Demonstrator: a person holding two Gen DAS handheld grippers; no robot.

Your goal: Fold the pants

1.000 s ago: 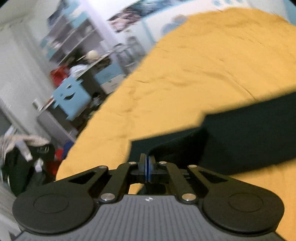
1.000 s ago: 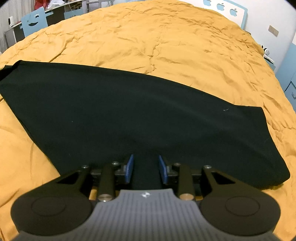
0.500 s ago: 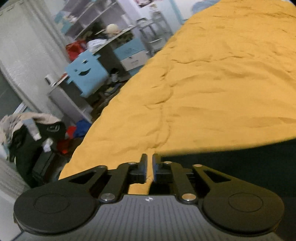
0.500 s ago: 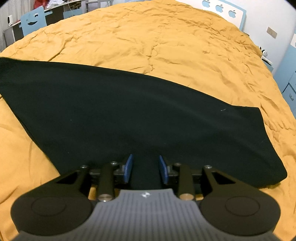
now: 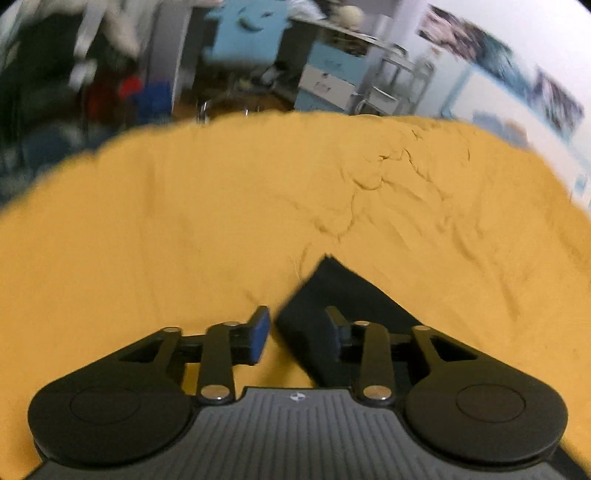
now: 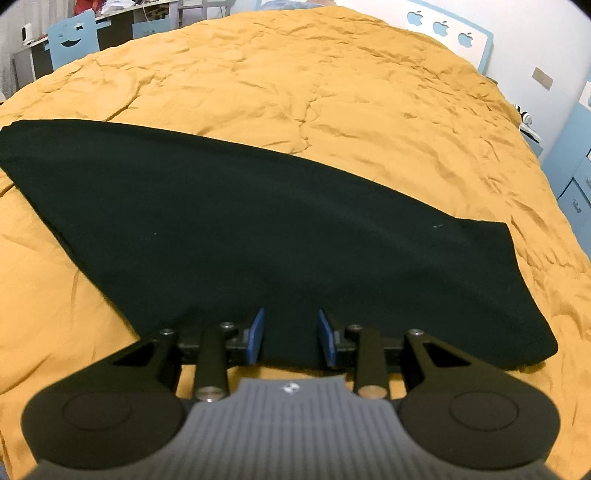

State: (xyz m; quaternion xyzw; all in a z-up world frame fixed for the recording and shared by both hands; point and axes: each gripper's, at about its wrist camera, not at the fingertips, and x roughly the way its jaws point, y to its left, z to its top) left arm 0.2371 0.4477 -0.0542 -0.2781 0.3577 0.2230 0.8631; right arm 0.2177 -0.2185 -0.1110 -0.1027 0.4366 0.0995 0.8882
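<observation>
Pants, black and smooth, lie flat on the yellow bedspread.
We see our left gripper just opened, jaws apart over one pants corner; our right gripper straddles the near edge, whether pinching we cannot tell.

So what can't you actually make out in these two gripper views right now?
- Left wrist view: the shelves and clutter beyond the bed are smeared by motion blur.
- Left wrist view: most of the black pants is cut off behind the left gripper, whose fingers have just been opening, pads apart.
- Right wrist view: the near pants edge is hidden behind the right gripper, so contact is unclear.
- Right wrist view: small objects on the desk are too tiny.
</observation>
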